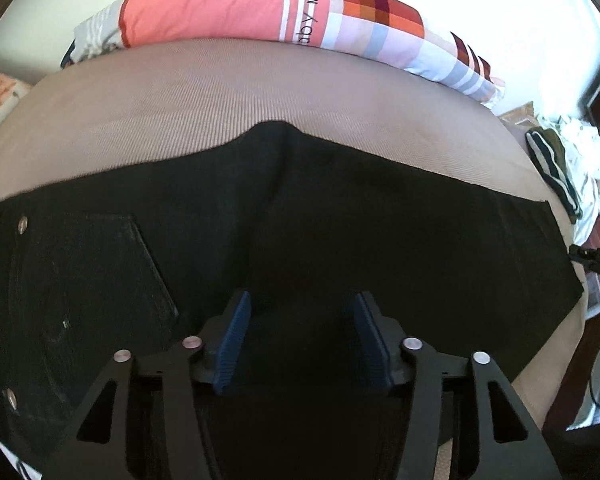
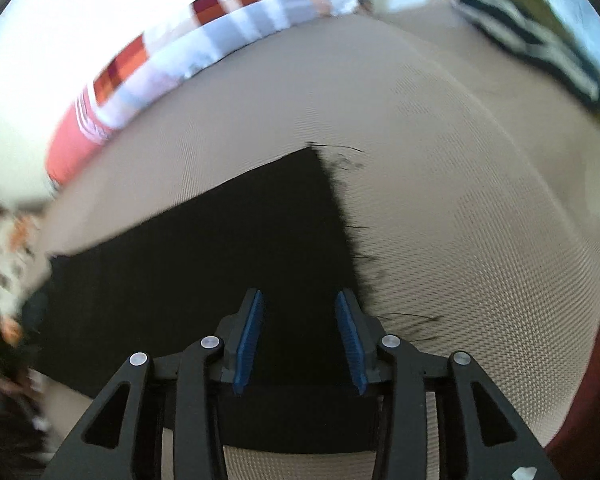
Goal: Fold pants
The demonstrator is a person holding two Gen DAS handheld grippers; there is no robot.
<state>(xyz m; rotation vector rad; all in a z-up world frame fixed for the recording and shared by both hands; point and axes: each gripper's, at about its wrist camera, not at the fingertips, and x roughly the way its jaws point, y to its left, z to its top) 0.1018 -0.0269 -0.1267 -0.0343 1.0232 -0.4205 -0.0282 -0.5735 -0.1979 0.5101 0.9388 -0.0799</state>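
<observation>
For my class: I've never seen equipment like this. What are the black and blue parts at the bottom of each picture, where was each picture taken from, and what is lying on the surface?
No robot here: a person holds a two-fingered tool in each hand, each carrying a wide-angle camera looking along its fingers. The left view shows the left hand-held gripper, open above black pants spread flat on a beige bed cover. The right view shows the right hand-held gripper, also open, above the pants' frayed leg end. Neither holds anything. A colourful pillow lies behind, and striped clothing lies to the right.
</observation>
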